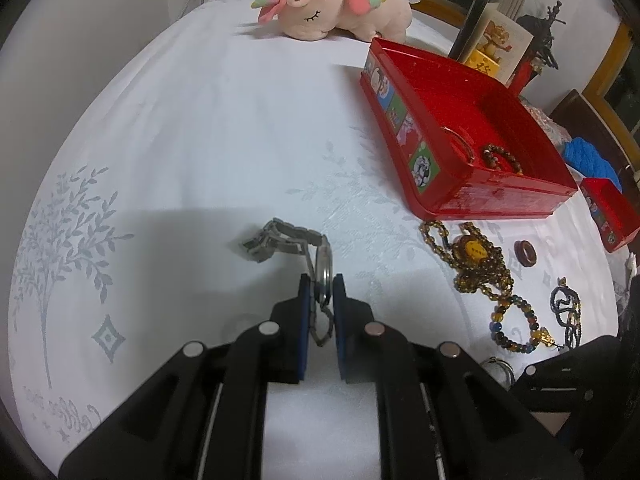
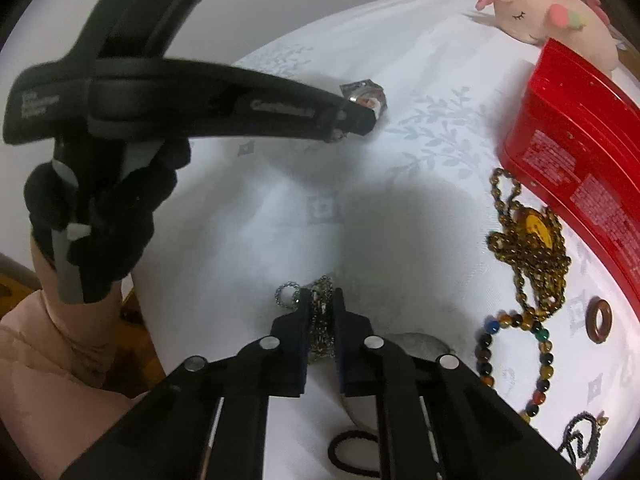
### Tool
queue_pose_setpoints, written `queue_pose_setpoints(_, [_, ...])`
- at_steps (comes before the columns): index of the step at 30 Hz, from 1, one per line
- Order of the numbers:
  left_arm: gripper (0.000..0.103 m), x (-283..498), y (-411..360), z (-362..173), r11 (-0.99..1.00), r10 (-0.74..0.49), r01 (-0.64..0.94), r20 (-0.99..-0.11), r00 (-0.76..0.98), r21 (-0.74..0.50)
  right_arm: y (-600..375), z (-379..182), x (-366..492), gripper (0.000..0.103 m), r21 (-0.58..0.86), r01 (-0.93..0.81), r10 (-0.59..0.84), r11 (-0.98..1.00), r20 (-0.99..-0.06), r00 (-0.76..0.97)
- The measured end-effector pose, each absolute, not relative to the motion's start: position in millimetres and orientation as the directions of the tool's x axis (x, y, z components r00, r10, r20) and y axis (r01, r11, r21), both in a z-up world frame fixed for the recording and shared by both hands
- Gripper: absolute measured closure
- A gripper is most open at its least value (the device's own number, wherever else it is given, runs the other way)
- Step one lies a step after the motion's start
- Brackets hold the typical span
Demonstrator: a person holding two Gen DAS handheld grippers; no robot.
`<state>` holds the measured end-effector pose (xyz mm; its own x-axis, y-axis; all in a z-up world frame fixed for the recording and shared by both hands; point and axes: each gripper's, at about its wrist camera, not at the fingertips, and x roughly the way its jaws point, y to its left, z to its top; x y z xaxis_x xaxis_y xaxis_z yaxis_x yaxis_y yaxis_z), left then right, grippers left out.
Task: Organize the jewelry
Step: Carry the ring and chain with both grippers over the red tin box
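My left gripper (image 1: 322, 290) is shut on a silver metal watch (image 1: 296, 248), its band trailing on the white tablecloth. It also shows in the right wrist view (image 2: 366, 98). My right gripper (image 2: 322, 304) is shut on a bunched silver chain (image 2: 320, 320) low over the cloth. An open red tin (image 1: 448, 184) at the right holds a bangle (image 1: 460, 142) and a brown bead bracelet (image 1: 502, 158). An amber bead necklace (image 1: 472, 256), a multicoloured bead bracelet (image 1: 516, 320), a brown ring (image 1: 525, 253) and a dark bead string (image 1: 566, 312) lie in front of it.
A pink plush unicorn (image 1: 344, 4) lies at the far edge. A second small red tin (image 1: 610, 212) sits at the right. A black hair tie (image 2: 352, 452) and a grey oval piece (image 2: 416, 346) lie near my right gripper. Cards and a dark ornament (image 1: 540, 40) stand behind the tin.
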<state>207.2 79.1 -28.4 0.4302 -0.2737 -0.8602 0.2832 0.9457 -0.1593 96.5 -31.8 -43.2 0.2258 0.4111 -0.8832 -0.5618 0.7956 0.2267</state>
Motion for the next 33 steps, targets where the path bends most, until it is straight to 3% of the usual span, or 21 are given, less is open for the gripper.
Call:
queue_pose_setpoints(16, [0.094, 203.5, 60.9, 10.0, 0.936, -0.298, 0.316, -0.823, 0.483, -0.153, -116.8, 24.8, 94.1, 0.093, 0.252, -0.504, 0.479, 0.826, -0.786, 0.39])
queue_pose_setpoints(33, [0.094, 241.1, -18.2, 76.8, 0.886, -0.375, 0.44, -0.782, 0.499, -0.144, -186.7, 113.8, 146.7, 0.093, 0.197, -0.367, 0.385, 0.909, -0.731, 0.563])
